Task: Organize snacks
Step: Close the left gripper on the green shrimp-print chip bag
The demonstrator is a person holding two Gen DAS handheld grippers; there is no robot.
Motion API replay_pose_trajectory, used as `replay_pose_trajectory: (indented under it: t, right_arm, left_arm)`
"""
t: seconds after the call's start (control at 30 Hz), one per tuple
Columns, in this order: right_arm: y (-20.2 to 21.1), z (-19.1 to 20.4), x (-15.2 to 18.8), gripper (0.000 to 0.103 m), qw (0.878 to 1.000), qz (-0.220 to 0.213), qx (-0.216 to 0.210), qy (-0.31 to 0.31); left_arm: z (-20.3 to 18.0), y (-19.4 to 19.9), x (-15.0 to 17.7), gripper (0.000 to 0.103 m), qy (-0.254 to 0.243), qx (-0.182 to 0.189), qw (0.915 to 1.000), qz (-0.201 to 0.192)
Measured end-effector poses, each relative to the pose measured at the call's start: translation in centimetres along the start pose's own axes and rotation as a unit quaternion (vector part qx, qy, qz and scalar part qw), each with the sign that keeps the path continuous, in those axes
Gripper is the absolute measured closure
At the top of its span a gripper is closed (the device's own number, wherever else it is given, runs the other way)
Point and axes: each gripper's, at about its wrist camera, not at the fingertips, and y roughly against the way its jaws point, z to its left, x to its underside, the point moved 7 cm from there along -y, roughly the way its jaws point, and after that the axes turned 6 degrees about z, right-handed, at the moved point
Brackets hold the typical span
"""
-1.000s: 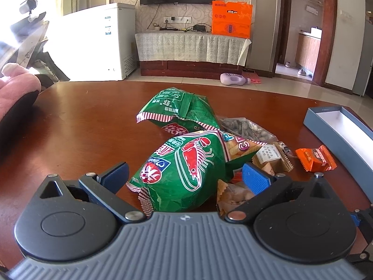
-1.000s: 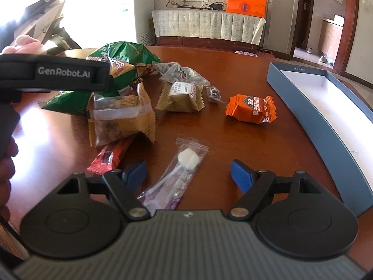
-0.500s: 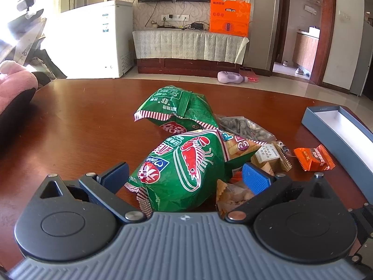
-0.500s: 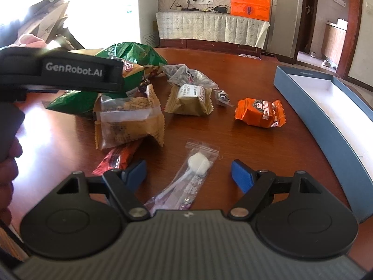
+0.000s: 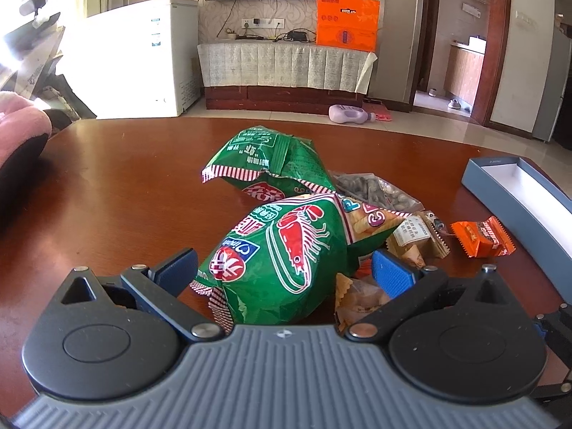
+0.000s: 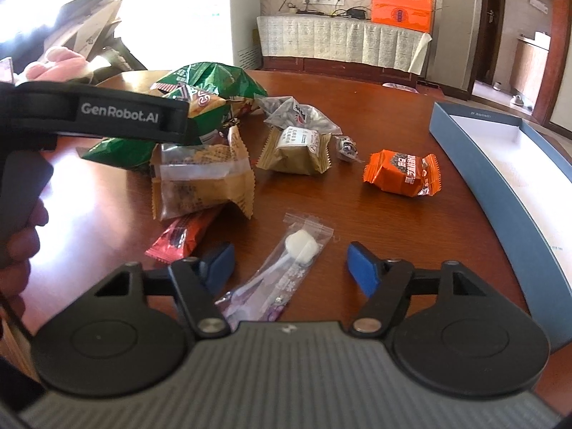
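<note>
On the tabletop [image 5: 107, 193], the green shrimp-print bag [image 5: 286, 264] lies between the spread left claw [image 5: 284, 262], bulging toward 12 o'clock. The right claw [image 6: 291, 262], also spread, straddles a clear spoon packet [image 6: 282, 268]. "GenRobot.AI" reads at 10 o'clock.

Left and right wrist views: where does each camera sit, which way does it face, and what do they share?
Left wrist: on the left gripper, facing forward over the table at a green shrimp-chip bag between its open fingers.
Right wrist: on the right gripper, facing a clear packet; the left gripper's body and the person's hand show at left.
Shared: orange packet, blue box.
</note>
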Motion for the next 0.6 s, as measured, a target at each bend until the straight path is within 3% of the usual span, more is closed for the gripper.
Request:
replay_pose_trajectory:
  t: [0.17, 0.4, 0.6]
  right_arm:
    - [0.30, -0.72, -0.03, 0.038, 1.000, 0.005, 0.020, 0.009]
    - [0.18, -0.87, -0.04, 0.036, 1.000, 0.009, 0.012, -0.005]
    - [-0.02, -0.15, 0.17, 0.023, 1.000, 0.003, 0.007, -0.005]
  left_arm:
    - [-0.30, -0.45, 0.57, 0.000, -0.002, 0.037, 0.9992, 0.015]
    - [-0.62, -0.83, 0.49, 0.000, -0.004, 0.028, 0.9995, 0.013]
    - [-0.72, -1.03, 0.46, 0.000, -0.005, 0.023, 0.9996, 0.013]
